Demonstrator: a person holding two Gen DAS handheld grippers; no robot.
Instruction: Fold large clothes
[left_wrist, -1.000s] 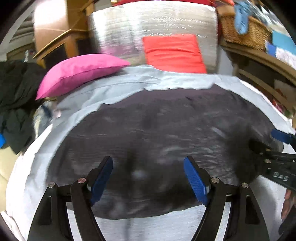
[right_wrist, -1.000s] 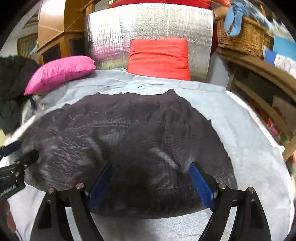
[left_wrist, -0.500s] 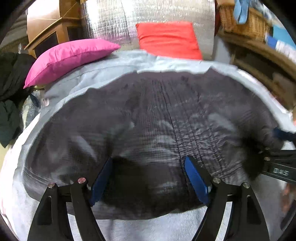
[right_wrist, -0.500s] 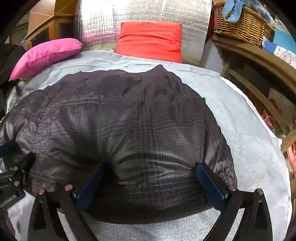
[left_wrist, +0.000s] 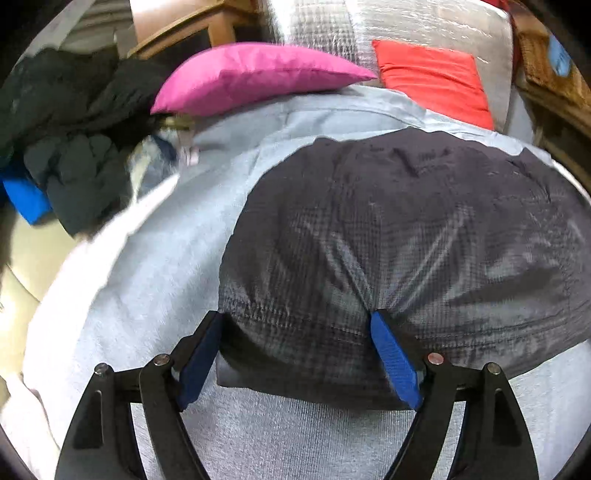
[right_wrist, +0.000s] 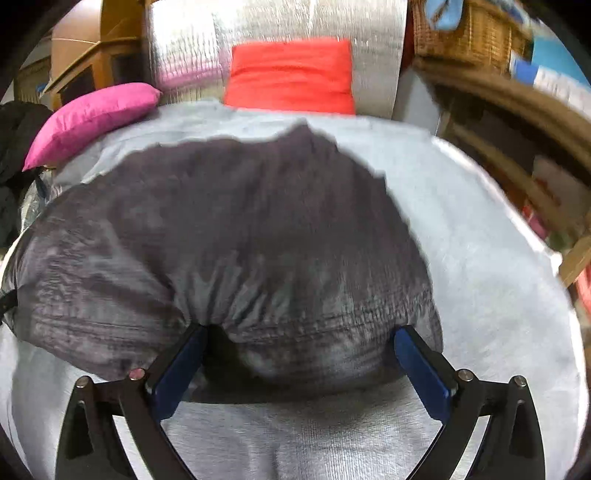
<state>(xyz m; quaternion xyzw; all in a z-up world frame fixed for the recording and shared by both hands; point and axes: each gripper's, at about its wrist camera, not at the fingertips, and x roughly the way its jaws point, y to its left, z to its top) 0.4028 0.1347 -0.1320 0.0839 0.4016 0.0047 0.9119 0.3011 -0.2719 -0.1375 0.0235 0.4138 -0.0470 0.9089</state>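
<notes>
A dark grey checked garment (left_wrist: 406, 236) lies spread on the pale grey bed sheet (left_wrist: 155, 266). My left gripper (left_wrist: 295, 317) is open at its near left corner: the left fingertip sits at the garment's side edge, and the right one presses into the cloth, which creases around it. My right gripper (right_wrist: 301, 330) stands open wide at the near hem of the garment (right_wrist: 236, 229). The hem bulges up between its fingers, and the left fingertip is tucked under a fold. Neither gripper pinches the cloth.
A pink pillow (left_wrist: 255, 74) and a red cushion (right_wrist: 291, 74) lie at the bed's head against a silver quilted panel (right_wrist: 258, 26). Dark clothes (left_wrist: 62, 122) are heaped off the left side. Wooden shelves with a wicker basket (right_wrist: 465, 33) stand on the right.
My left gripper slid left along the near hem to the garment's left corner, and the right gripper left its view. The right gripper's jaws widened and sank onto the hem, which now bunches between them.
</notes>
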